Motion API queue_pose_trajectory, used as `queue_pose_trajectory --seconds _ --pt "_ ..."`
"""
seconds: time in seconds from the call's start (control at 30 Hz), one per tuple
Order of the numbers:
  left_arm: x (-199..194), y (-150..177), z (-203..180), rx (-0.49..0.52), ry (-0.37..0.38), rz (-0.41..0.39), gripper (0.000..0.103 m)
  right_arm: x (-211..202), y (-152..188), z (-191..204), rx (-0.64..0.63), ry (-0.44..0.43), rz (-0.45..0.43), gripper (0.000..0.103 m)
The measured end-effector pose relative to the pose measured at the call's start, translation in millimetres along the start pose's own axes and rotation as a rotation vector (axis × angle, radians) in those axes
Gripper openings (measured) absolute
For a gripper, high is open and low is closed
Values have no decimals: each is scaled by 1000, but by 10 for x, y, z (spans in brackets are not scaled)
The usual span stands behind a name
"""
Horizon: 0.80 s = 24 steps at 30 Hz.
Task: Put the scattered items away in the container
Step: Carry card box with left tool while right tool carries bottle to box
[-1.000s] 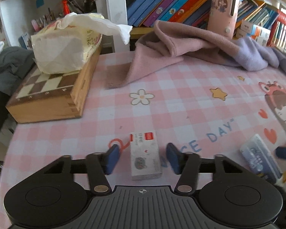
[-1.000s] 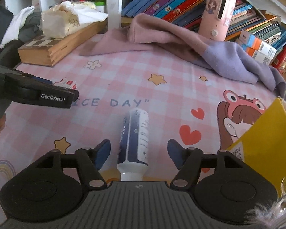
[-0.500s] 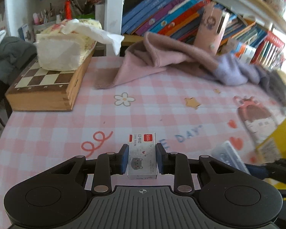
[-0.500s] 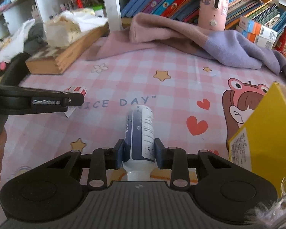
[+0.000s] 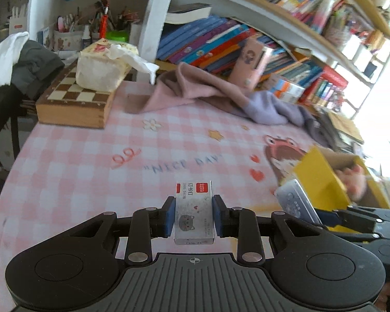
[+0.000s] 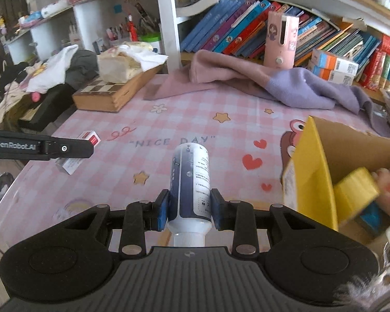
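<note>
Left wrist view shows my left gripper (image 5: 194, 214) now clenched on the staple box (image 5: 194, 212), my right gripper (image 6: 189, 206) likewise gripping the bottle (image 6: 191, 182), both lifted, seemingly bound for the yellow carton (image 6: 317, 174) at right.

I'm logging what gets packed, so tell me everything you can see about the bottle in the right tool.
The bottle is a slim plastic tube, dark blue with a white panel of fine print. Its white cap end points back toward the camera. The right tool is shut on its lower body, pads on both sides, holding it above the pink checked tablecloth.
</note>
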State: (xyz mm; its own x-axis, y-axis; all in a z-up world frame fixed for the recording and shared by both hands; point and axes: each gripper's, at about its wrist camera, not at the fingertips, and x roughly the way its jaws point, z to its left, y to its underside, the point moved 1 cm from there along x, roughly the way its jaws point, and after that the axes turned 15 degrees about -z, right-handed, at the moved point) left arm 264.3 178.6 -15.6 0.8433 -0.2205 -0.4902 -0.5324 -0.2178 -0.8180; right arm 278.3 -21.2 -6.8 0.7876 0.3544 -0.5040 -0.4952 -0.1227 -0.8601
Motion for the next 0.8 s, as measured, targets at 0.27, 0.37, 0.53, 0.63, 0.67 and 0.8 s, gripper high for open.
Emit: queue_pose_trajectory --seconds 0.27,0.37,0.53,0.63,0.67,0.8 --pt "-686 330 -241 -52 104 20 28 -770 319 216 33 10 -13 31" --pt "-942 472 -349 -47 139 16 28 -1045 466 321 49 24 -20 31" --pt "-1307 750 -473 -70 191 23 28 -1512 664 430 52 60 -36 31" --pt "-1438 880 -522 -87 209 39 28 -1718 758 431 74 92 -32 31" --pt "-1466 899 -535 -91 215 43 28 -1775 776 423 85 103 -31 31" --pt "-1562 937 -611 -77 246 38 28 -1962 834 387 96 147 -28 31"
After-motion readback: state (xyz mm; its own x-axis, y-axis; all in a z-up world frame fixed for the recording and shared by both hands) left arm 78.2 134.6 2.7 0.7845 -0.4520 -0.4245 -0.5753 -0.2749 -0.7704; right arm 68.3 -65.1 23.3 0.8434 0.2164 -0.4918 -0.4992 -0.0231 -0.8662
